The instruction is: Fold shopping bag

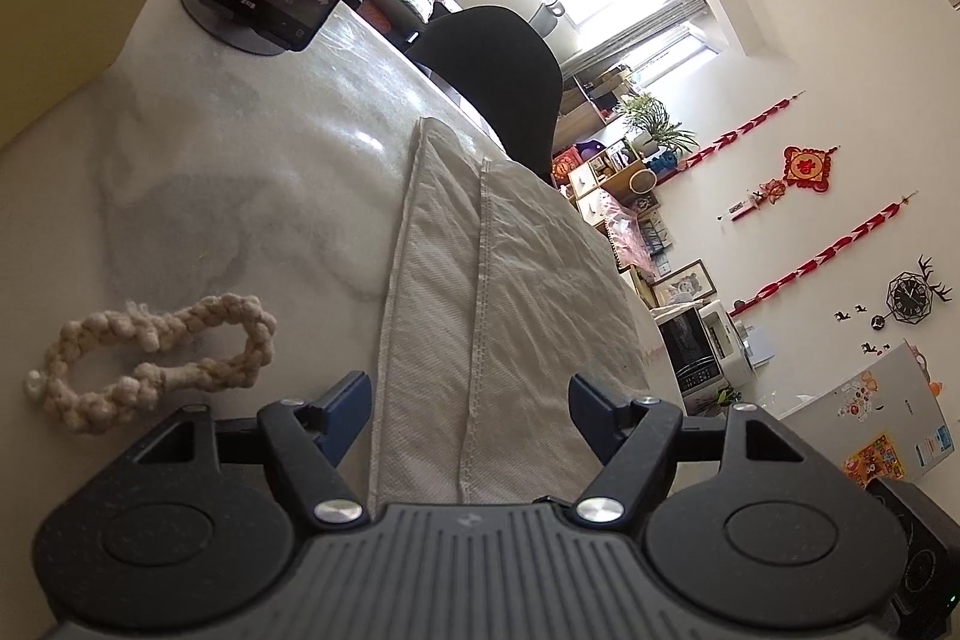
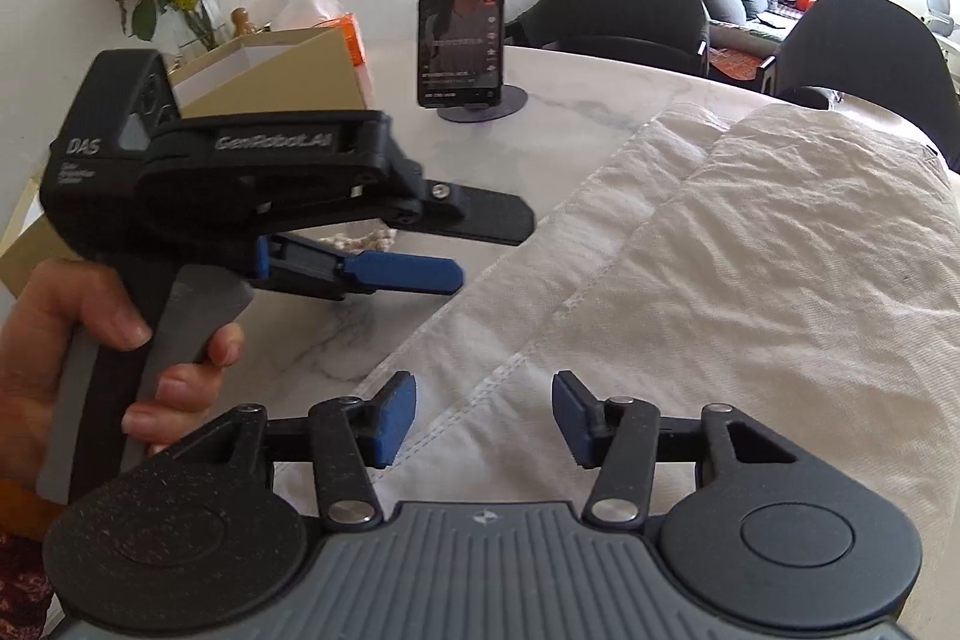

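Though partly cropped, folded shopping bag [image 2: 750, 268]

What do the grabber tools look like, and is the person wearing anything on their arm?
Each is a black plastic handheld clamp. The left gripper has a grey pistol-grip trigger, blue finger pads, and white lettering reading DAS and GenRobot.AI. The right gripper has blue pads, silver pivot screws, round black discs and a ribbed grey body. Near the hand, a dark red patterned sleeve shows.
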A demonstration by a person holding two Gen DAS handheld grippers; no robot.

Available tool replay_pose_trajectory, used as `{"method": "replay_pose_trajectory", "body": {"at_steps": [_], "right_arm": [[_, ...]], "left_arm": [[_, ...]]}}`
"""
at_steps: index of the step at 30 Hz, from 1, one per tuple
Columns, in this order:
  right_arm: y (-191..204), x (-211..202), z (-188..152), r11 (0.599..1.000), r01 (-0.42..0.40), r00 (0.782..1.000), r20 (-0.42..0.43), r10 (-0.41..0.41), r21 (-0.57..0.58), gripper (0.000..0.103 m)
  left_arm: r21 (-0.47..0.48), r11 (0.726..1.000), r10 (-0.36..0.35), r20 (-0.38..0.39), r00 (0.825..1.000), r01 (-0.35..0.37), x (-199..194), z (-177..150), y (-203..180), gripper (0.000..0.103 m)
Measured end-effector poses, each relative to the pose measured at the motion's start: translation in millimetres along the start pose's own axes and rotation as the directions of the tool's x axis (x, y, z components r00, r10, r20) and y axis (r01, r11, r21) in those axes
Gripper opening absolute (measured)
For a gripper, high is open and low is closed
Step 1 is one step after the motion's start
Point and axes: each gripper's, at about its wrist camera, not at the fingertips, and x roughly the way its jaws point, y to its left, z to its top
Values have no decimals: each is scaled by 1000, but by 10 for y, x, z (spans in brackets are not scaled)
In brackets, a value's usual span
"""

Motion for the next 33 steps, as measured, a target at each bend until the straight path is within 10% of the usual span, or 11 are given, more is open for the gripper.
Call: {"method": "replay_pose_trajectory", "body": {"at_steps": [18,33], "right_arm": [[549,-242,-490,985,-33,999,20,37,-170,65],[735,-198,-680,928,197,977,141,-159,-317,50]], "left_arm": [[3,998,-57,-47,997,57,-242,-209,78,73],[29,997,-70,-46,996,72,-310,-278,73,74]]}}
